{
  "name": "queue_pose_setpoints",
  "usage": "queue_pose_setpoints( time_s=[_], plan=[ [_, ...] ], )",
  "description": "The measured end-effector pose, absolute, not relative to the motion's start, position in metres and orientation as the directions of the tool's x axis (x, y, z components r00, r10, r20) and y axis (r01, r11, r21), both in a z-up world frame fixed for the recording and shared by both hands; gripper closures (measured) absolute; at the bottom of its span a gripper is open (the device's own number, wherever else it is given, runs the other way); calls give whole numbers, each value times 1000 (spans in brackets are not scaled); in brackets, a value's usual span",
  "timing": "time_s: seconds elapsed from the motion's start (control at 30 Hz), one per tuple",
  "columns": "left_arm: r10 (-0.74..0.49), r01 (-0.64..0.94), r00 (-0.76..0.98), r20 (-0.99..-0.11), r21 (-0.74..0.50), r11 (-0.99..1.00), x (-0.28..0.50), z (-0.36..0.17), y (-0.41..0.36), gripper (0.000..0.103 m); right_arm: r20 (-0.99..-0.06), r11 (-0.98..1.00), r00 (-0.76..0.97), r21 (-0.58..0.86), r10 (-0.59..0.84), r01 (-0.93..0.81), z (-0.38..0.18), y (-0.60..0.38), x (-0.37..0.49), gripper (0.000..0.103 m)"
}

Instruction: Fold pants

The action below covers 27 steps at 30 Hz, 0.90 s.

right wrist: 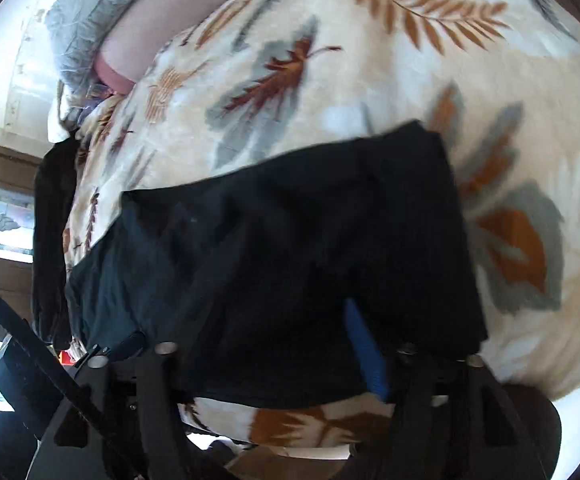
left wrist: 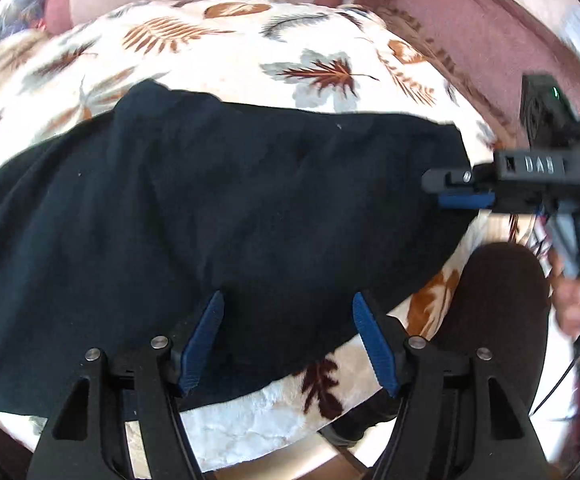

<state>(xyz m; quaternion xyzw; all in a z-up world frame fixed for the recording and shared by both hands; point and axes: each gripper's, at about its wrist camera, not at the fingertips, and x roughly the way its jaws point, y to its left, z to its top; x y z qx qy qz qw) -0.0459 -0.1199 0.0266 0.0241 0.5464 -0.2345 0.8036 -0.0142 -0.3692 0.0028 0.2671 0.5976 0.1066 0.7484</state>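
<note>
Dark navy pants (left wrist: 226, 200) lie spread across a cream blanket with brown and grey leaves (left wrist: 218, 52). My left gripper (left wrist: 290, 320) hovers over their near edge, its blue pads (left wrist: 206, 340) wide apart with nothing pinched. My right gripper (left wrist: 450, 190) comes in from the right at the pants' right end. In the right wrist view the pants (right wrist: 290, 220) drape over the left finger of the right gripper (right wrist: 266, 344) and hide it. The right blue pad (right wrist: 366, 352) shows beside the cloth. Whether the pads press the fabric is hidden.
A person's hand (left wrist: 570, 296) grips the right gripper's handle. A dark rounded shape (left wrist: 498, 288) sits past the blanket's near right edge. A pink cushion (left wrist: 470, 32) borders the back. Grey cloth (right wrist: 90, 8) and a dark hanging garment (right wrist: 50, 240) lie at the left.
</note>
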Motion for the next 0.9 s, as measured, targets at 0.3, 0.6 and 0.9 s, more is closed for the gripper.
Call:
queue_pose_setpoints(
  time_s=[0.3,0.6,0.9],
  plan=[
    [-265,425,380,-886,-87,901,-66,49,-124,33,-913,904,345,322,218,281,35,-405,-35,42],
    [-173,349,433,-885,-13,937,-57,61,-109,31,-868,881,444,375,223,288,61,-428,-72,31],
    [-166,355,446,-880,3,935,-53,66,-102,31,-888,909,403,336,219,247,40,-388,-83,31]
  ],
)
